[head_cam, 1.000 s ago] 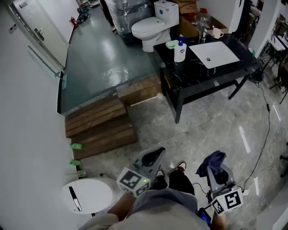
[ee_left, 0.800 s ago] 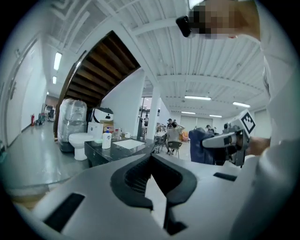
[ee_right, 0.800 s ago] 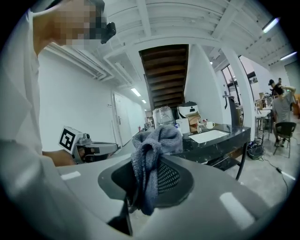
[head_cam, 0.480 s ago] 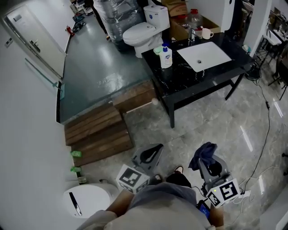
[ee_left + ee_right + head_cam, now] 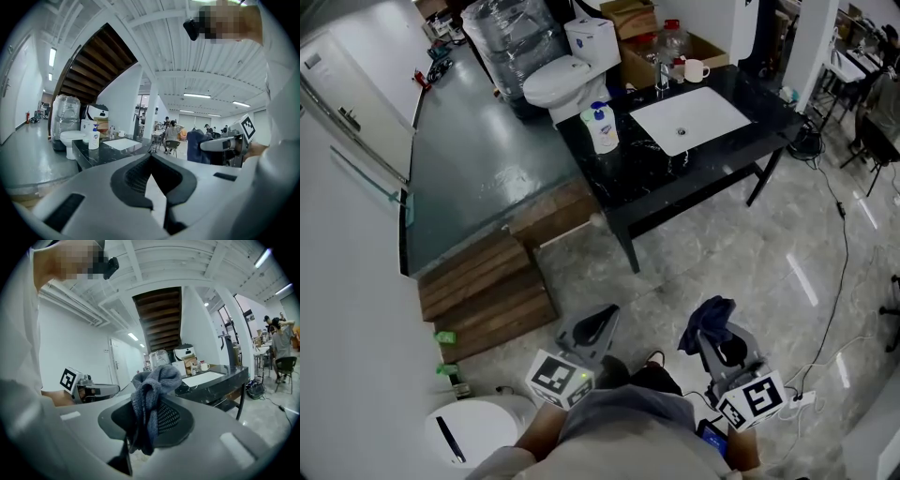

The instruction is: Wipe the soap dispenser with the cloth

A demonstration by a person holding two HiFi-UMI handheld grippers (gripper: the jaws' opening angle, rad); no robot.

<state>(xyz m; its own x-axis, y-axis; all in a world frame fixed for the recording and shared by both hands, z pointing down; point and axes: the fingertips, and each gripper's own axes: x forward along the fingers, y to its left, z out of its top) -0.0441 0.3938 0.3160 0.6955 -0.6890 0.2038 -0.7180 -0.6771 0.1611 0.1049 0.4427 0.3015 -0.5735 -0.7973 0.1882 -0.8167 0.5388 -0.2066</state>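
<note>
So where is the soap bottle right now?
In the head view the soap dispenser stands on the left end of the black counter, left of the white sink and near the toilet.

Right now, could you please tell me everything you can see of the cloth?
The cloth is a dark blue-grey fabric with a fuzzy, towel-like pile. It is bunched into a crumpled wad and pinched between the jaws of the right gripper, with folds bulging above the jaws and an end hanging below them. In the head view it shows as a dark blue bundle at that gripper's tip, above the grey floor and well short of the black counter. Only the gripper touches it.
</note>
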